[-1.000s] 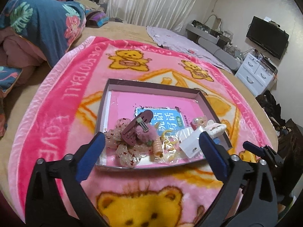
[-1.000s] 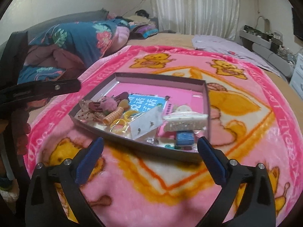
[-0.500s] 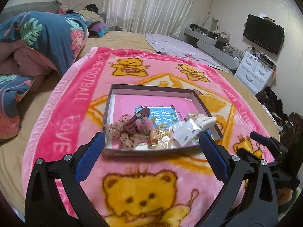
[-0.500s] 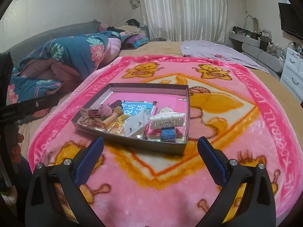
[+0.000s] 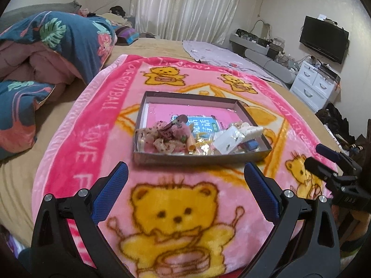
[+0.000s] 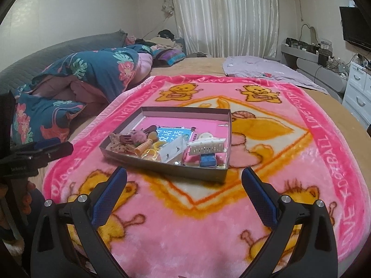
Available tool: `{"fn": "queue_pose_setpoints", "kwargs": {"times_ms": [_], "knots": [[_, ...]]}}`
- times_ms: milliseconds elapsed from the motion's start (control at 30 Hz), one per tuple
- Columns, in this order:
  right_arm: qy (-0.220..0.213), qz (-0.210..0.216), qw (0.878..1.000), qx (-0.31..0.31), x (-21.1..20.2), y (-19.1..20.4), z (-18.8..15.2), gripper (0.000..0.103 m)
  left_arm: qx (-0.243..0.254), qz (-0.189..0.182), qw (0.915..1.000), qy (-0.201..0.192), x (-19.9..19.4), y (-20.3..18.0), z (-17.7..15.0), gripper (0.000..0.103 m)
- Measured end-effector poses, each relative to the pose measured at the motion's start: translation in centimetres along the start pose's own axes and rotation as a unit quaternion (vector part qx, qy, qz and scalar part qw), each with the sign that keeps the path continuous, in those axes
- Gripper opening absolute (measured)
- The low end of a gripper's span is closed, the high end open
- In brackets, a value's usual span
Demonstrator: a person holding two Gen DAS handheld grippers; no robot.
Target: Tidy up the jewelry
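We see a shallow grey cardboard tray with a pink floor (image 5: 138, 120) (image 6: 222, 153) lying flat in the middle of a pink fleece blanket printed with yellow bears (image 5: 76, 125) (image 6: 301, 162), which is spread over a tan bed. All the jewelry and hair pieces are heaped along the tray's near side. At the left of the heap we make out a dark maroon hair clip (image 5: 170, 128) (image 6: 127, 138) lying on pale speckled fabric scrunchies (image 5: 162, 143) (image 6: 117, 147), with a coiled orange hair tie (image 5: 190, 142) (image 6: 143, 147) just beside them. To the right lies a white card of small earrings in a clear sleeve (image 5: 226, 140) (image 6: 172, 149), then a white toothed claw clip (image 5: 251, 129) (image 6: 206, 147) resting above a small blue block (image 5: 251, 144) (image 6: 208, 159). A blue printed card (image 5: 201, 122) (image 6: 171, 132) lies flat on the tray floor behind the heap.

Our left gripper (image 5: 186, 193) (image 6: 51, 148) hovers over the blanket in front of the tray, its blue-padded jaws spread wide and empty. Our right gripper (image 6: 184, 194) (image 5: 324, 159) hangs likewise near the tray's front wall, jaws wide, gripping nothing. Neither touches the tray.

A rumpled dark blue floral quilt (image 5: 69, 37) (image 6: 97, 69) lies well apart at the left, a lilac cloth (image 5: 220, 55) (image 6: 266, 69) beyond the blanket. White curtains (image 5: 185, 7), a black television (image 5: 323, 38) and a white drawer chest (image 5: 315, 85) stand along the far walls.
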State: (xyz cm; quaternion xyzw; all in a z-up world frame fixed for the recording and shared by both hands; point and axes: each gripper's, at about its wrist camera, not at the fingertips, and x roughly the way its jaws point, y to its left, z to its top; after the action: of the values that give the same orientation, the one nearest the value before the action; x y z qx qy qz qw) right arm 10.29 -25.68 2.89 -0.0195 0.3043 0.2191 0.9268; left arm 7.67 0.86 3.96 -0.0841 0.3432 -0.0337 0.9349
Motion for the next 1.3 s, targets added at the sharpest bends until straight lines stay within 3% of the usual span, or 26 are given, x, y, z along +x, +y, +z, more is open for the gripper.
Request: {"fn": "queue_pose_setpoints", "kwargs": {"times_ms": [333, 800, 1033, 1300], "knots": [[-0.019, -0.027, 0.999, -0.007, -1.2, 0.4, -1.7, 0.099, -0.013, 0.011, 0.9998, -0.012, -0.9, 1.0, -2.3, 0.094], [-0.027, -0.025, 0.999, 0.011, -0.8, 0.1, -3.9, 0.099, -0.002, 0.019, 0.9998, -0.009, -0.3, 1.0, -4.3, 0.094], [-0.063, -0.027, 0.998, -0.003, -0.8, 0.6, -4.2, 0.099, 0.0, 0.016, 0.9998, -0.01, 0.6, 0.7, -4.6, 0.094], [-0.036, -0.033, 0.999, -0.003, 1.6, 0.0, -5.0, 0.099, 0.003, 0.017, 0.9998, -0.005, 1.8, 0.6, -4.8, 0.094]]}}
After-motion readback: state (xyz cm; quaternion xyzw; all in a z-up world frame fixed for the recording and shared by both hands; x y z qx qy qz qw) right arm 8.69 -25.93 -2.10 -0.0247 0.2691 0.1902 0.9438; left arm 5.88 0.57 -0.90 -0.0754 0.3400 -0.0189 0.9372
